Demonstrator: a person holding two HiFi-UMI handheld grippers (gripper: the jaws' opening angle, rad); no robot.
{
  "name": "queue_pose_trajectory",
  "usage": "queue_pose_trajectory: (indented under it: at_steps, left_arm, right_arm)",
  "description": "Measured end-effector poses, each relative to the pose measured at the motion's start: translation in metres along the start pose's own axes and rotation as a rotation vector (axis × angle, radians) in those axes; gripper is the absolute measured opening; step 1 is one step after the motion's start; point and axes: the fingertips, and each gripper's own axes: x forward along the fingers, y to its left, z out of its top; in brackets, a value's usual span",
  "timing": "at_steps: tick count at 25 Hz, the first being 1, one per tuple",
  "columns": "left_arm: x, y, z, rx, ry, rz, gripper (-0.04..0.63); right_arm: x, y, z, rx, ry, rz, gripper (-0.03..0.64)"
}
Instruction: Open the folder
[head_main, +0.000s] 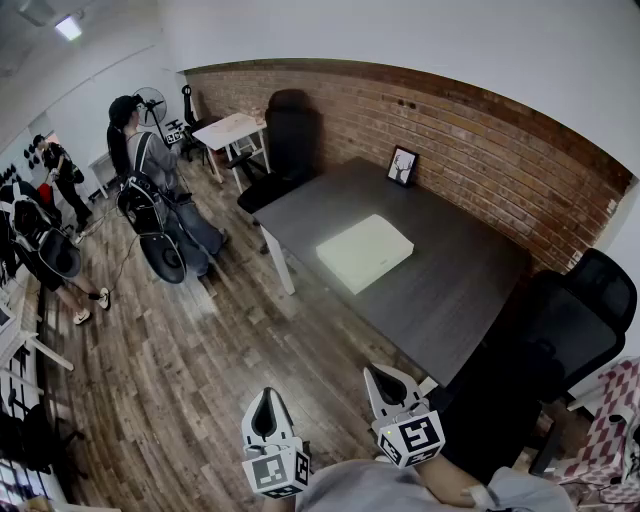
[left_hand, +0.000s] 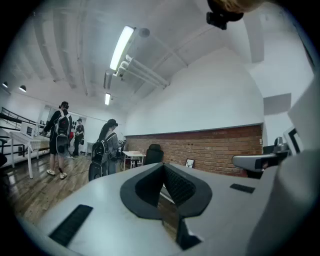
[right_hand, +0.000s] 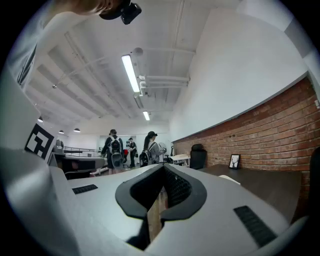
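The folder (head_main: 365, 252) lies shut in the middle of the table (head_main: 470, 300). The left tongs (head_main: 266, 415) and right tongs (head_main: 386, 387) are clenched, empty and well away. I think the job hasn't started.

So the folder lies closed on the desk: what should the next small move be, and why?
Probably carry both grippers forward to the desk. The white folder lies flat and closed mid-desk, while the left hand-held gripper and right hand-held gripper hang over the wooden floor short of the desk, jaws shut and empty. Neither is near the folder.
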Motion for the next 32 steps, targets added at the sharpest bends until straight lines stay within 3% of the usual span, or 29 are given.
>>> queue_pose_trajectory:
  at_steps: [12,26,32]
  left_arm:
    - [-0.003,0.018,-0.003,-0.005,0.019,0.002,0.003]
    - [0.009,0.060,0.001,-0.005,0.013,-0.025,0.003]
    - [0.010,0.078,-0.007,-0.007,0.038,-0.033,0.003]
  right_arm:
    - [0.006,0.014,-0.006,-0.002,0.011,-0.010,-0.002]
    - [0.033,0.037,0.001,0.006,-0.025,-0.083,-0.002]
    - [0.039,0.049,-0.012,0.017,0.008,-0.098,-0.002]
